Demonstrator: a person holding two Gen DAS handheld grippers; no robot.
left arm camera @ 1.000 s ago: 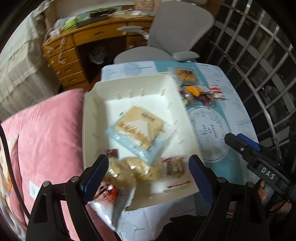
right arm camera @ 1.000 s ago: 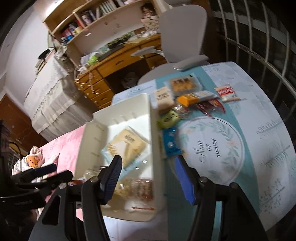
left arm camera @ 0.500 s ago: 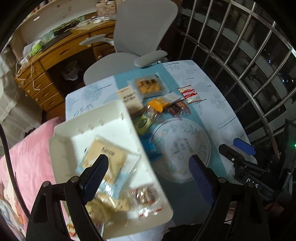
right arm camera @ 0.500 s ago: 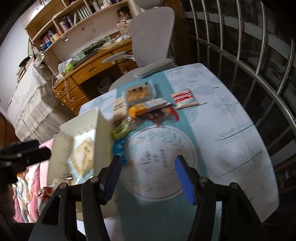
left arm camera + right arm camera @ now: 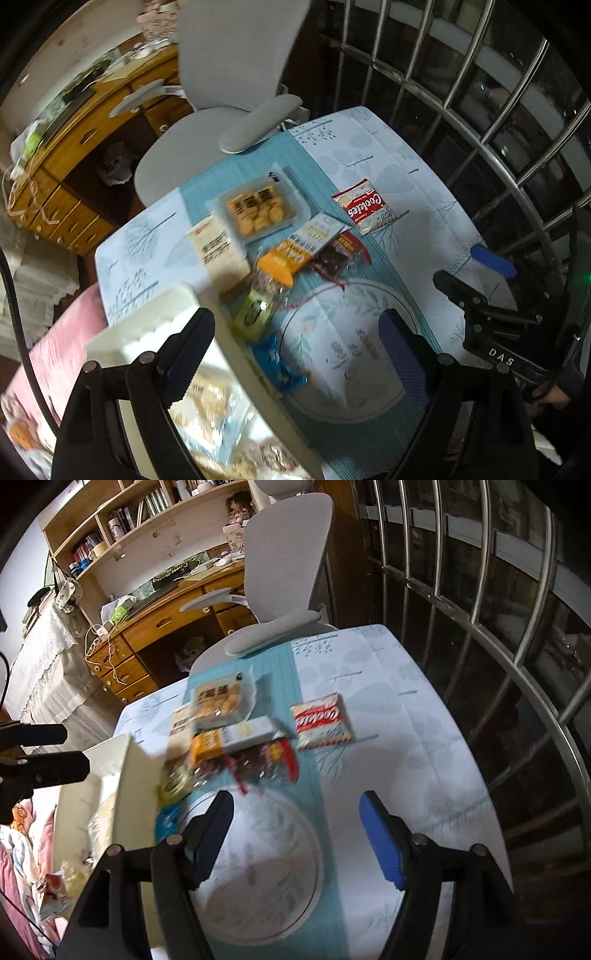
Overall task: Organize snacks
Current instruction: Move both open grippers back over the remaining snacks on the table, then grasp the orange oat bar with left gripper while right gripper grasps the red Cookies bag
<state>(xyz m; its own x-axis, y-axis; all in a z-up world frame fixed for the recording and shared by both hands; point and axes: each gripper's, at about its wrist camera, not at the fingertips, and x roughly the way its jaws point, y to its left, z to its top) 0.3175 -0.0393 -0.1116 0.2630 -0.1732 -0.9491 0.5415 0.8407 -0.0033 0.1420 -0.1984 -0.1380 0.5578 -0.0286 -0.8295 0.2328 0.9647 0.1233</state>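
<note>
Loose snack packets lie on the table: a clear tray of biscuits, a white-and-red cookie bag, an orange packet, a dark red packet, a beige box, a green packet and a blue packet. A white bin at the left holds several snacks. My left gripper is open and empty above the blue packet. My right gripper is open and empty above the round print, near the cookie bag and the bin.
A grey office chair stands behind the table, with a wooden desk beyond it. Metal window bars run along the right. A pink cushion lies left of the bin. The table's right half bears only the cloth.
Both grippers have swung right, away from over the bin toward the loose snacks on the table. Both stay open and empty.
</note>
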